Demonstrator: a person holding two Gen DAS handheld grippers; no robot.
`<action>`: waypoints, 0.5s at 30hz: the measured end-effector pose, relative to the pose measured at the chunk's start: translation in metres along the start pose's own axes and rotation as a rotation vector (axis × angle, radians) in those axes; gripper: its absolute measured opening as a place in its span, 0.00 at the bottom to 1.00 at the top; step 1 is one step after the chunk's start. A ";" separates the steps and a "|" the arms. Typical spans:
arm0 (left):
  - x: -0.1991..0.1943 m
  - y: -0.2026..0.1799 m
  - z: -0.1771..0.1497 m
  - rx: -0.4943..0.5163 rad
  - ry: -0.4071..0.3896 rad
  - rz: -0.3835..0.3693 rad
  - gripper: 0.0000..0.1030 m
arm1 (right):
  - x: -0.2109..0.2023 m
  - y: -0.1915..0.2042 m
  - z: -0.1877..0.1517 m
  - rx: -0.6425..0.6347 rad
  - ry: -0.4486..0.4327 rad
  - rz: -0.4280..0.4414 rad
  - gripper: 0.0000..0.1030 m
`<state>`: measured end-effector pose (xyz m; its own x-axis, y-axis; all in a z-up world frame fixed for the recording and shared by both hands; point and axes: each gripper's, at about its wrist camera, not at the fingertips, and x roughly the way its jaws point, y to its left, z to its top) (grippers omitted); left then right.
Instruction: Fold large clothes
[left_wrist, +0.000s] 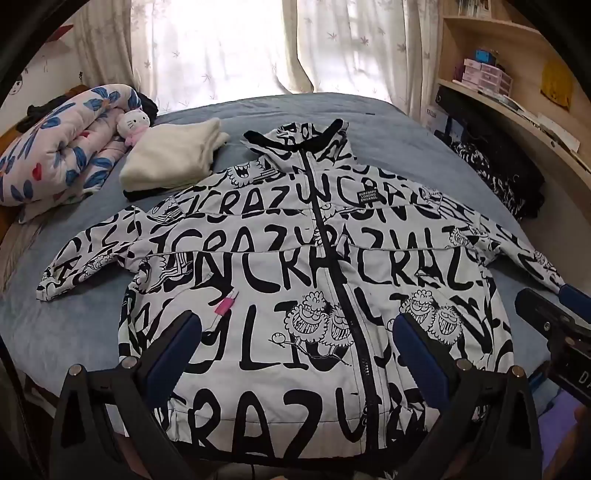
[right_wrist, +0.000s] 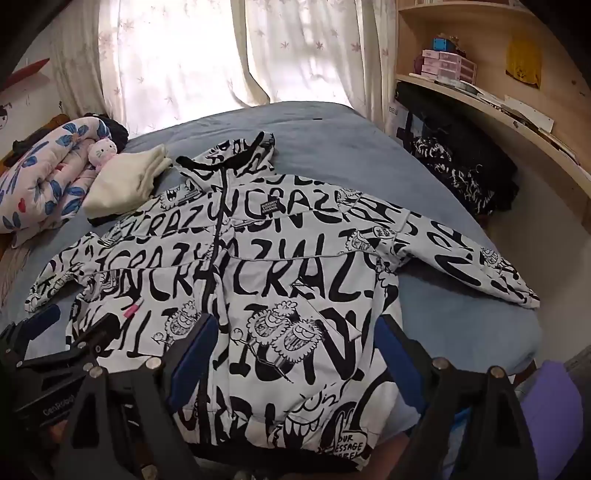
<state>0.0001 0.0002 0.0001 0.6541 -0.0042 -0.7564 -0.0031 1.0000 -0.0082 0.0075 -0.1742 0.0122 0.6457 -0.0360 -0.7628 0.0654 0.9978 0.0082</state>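
Two tools, left (left_wrist: 291, 343) and right (right_wrist: 299, 347), hang released above the jacket's (left_wrist: 295, 258) hem, gripping nothing. The jacket lies flat mid-frame on the bed (left_wrist: 388, 122), zipped, sleeves spread. No fold shows yet; judging by this, all folding remains.

Hem of white jacket with black graffiti lettering (left_wrist: 295, 295) cut off at lower frame edge, behind gripper mounts. Small black chest label (left_wrist: 366, 199) too small to read. Dark garment under folded cream cloth (left_wrist: 173, 158): only an edge visible. Items on curved wooden shelf (right_wrist: 491, 99), right frame, blurred.
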 end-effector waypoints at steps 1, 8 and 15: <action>0.000 0.000 0.000 0.004 0.005 0.000 1.00 | 0.000 0.000 0.000 0.001 0.002 0.005 0.85; 0.008 -0.001 -0.008 0.017 0.012 -0.013 1.00 | 0.015 -0.019 -0.017 0.009 0.014 0.019 0.85; 0.020 -0.002 -0.008 0.011 0.072 -0.022 1.00 | 0.023 -0.001 -0.012 -0.007 0.054 -0.010 0.85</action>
<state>0.0075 -0.0017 -0.0206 0.5979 -0.0261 -0.8012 0.0193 0.9996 -0.0181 0.0132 -0.1754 -0.0126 0.6032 -0.0427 -0.7965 0.0661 0.9978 -0.0035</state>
